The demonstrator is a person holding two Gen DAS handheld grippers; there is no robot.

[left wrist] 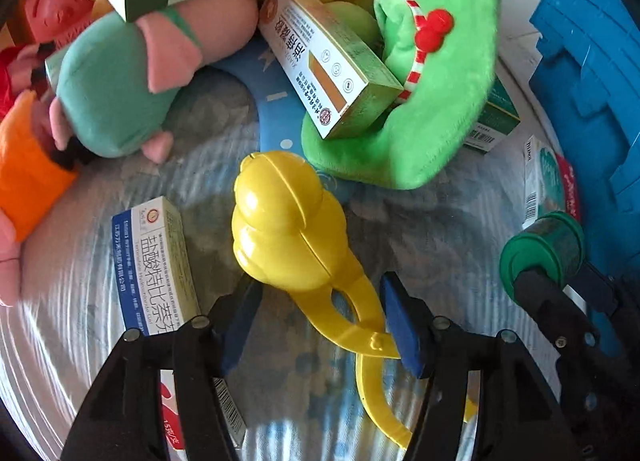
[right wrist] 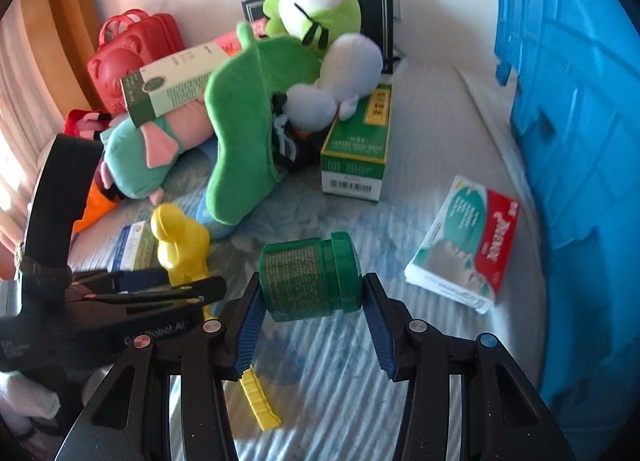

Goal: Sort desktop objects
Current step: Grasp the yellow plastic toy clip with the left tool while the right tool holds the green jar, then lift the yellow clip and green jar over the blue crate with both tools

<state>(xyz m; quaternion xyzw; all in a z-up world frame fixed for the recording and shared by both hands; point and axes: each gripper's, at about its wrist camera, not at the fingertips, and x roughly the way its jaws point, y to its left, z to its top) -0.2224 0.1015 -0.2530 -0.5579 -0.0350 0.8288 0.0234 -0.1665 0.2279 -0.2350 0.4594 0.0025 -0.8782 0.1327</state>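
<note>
— Pale striped bedding [right wrist: 420, 133] covers the whole surface, with a blue crate [right wrist: 580, 141] along the right edge and a heap of plush toys and medicine cartons at the back. Where are the grippers?

— Right gripper [right wrist: 310, 303] has its pads closed on the green jar [right wrist: 308, 277], one on the base and one on the lid, the jar lying sideways just above the sheet. Left gripper [left wrist: 320, 321] stands partly open, its jaws straddling the neck of the yellow duck tongs [left wrist: 288, 221] without pressing them.

— How will those handle?

— The jar looks like rigid, smooth plastic, probably light; gripped end to end it could pivot or slip, so a hold across the body seems safer. The tongs are hard, glossy and hollow-looking, with springy handles [left wrist: 360, 325]; I'd take them at the narrow neck below the duck-shaped head, where the jaws already sit.

— And the box beside them?

— A blue-and-white carton [left wrist: 156, 261] lies just left of the tongs, close to the left finger [left wrist: 240, 325]; closing may nudge it.
</note>
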